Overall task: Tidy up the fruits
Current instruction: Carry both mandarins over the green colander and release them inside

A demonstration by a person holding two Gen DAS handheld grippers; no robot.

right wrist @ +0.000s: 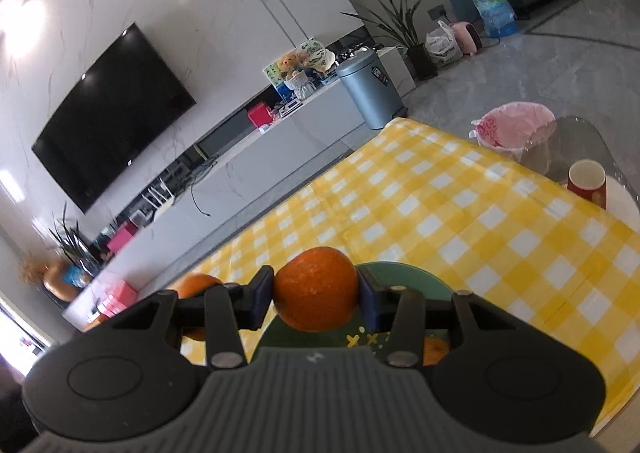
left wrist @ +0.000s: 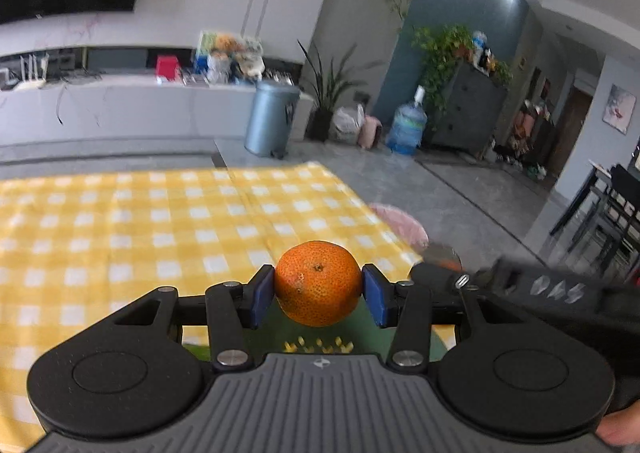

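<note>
**Two oranges gripped above the green plate**

A round, pitted orange tangerine [left wrist: 318, 283] sits clamped between the blue pads of the left gripper [left wrist: 319, 289], held above a dark green plate with yellow markings [left wrist: 416, 337] — the plate lies on the table with the yellow-and-white checked cloth [left wrist: 160, 221]. A second smooth orange fruit [right wrist: 316, 289] is squeezed the same way between the pads of the right gripper [right wrist: 317, 293], also over the green plate, whose rim curves out beyond the right finger.

In the right wrist view, another orange [right wrist: 198, 285] shows just left of the gripper's left finger, partly hidden behind the linkage; whether it rests on the cloth cannot be told. A sliver of a further orange fruit [right wrist: 434, 351] peeks out on the plate under the right linkage.

Further out on the table's bare glass edge stands a red paper cup [right wrist: 587, 181], and beyond it, on the floor, a bin lined with a pink bag [right wrist: 516, 127]. A grey-blue pedal bin [left wrist: 272, 119] stands by the low white cabinet.
</note>
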